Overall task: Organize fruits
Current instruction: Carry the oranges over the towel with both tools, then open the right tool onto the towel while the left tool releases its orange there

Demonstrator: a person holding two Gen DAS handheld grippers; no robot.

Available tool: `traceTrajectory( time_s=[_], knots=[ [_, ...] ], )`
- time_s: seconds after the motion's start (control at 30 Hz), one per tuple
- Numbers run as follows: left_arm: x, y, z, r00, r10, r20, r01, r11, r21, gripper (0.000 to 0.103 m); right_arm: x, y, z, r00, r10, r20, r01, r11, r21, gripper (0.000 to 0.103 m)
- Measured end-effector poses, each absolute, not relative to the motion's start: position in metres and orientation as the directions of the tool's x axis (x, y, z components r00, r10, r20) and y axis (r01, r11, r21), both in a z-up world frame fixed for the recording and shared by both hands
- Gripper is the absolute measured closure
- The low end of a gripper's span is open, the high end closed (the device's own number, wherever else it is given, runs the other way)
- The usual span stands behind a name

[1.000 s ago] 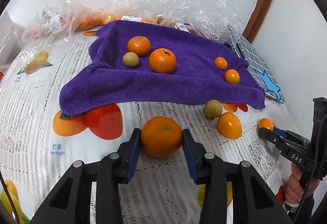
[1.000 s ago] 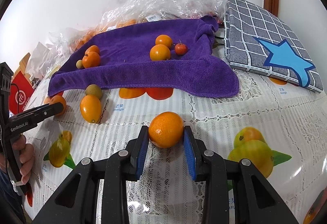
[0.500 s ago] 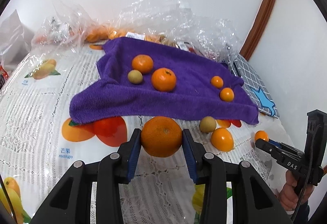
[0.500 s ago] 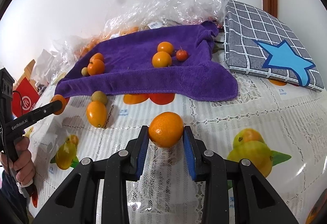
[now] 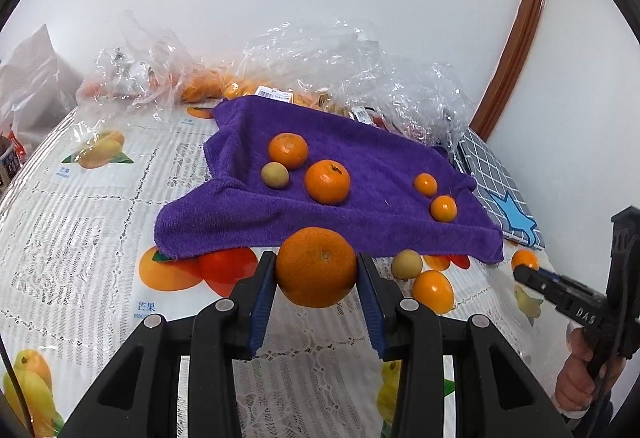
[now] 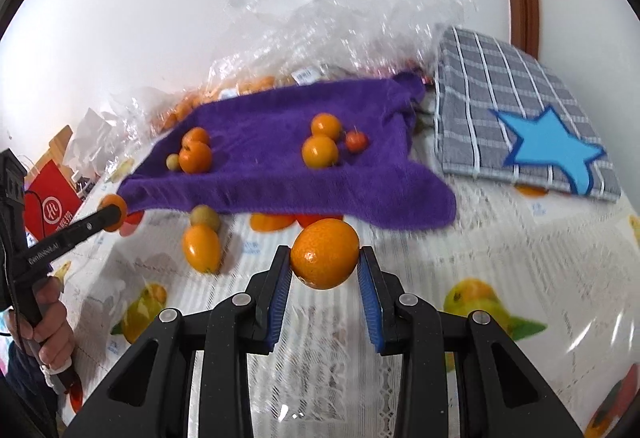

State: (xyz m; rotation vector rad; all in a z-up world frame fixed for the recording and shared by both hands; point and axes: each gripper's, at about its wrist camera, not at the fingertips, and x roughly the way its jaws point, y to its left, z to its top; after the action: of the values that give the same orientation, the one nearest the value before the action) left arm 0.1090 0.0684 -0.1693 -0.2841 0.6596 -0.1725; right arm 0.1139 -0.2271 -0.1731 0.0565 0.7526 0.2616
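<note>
A: Left gripper (image 5: 316,270)?
B: My blue ribbed pads pinch a large, pebbly mandarin (image 5: 316,267), low centre of frame.
A: Right gripper (image 6: 325,258)?
B: Clamped on a smoother round orange (image 6: 325,253), above the lace-print surface (image 6: 500,250).
A: Beyond?
B: Fuzzy purple towel (image 5: 360,214), mid-frame, carrying more fruit; crinkled plastic bags (image 5: 352,70) behind.

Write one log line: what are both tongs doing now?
left tongs: shut on orange | right tongs: shut on mandarin | both near purple towel
</note>
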Motion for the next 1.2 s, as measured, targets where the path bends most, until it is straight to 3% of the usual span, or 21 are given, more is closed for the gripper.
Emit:
traceTrajectory(
  time_s=[0.37, 0.7, 1.2],
  knots=[
    [0.114, 0.092, -0.163, 0.792, -0.226, -0.566, 0.001, 0.929, -0.37, 0.065, 0.142, -0.219, -0.149, 0.724, 0.254, -0.642, -0.235, 0.965, 0.117, 0.069],
    [0.135, 0.107, -0.141, 0.802, -0.156, -0.576, -0.05, 0.944, -0.325, 0.065, 0.201, -0.222, -0.156, 0.707, 0.206, -0.677, -0.211, 0.975, 0.076, 0.069],
    [0.205, 0.074, -0.16, 0.75, -0.163, -0.641, -0.022, 0.962, -0.27, 0.065, 0.225, -0.222, -0.185, 0.669, 0.214, -0.712, -0.233, 0.97, 0.073, 0.069]
  ],
)
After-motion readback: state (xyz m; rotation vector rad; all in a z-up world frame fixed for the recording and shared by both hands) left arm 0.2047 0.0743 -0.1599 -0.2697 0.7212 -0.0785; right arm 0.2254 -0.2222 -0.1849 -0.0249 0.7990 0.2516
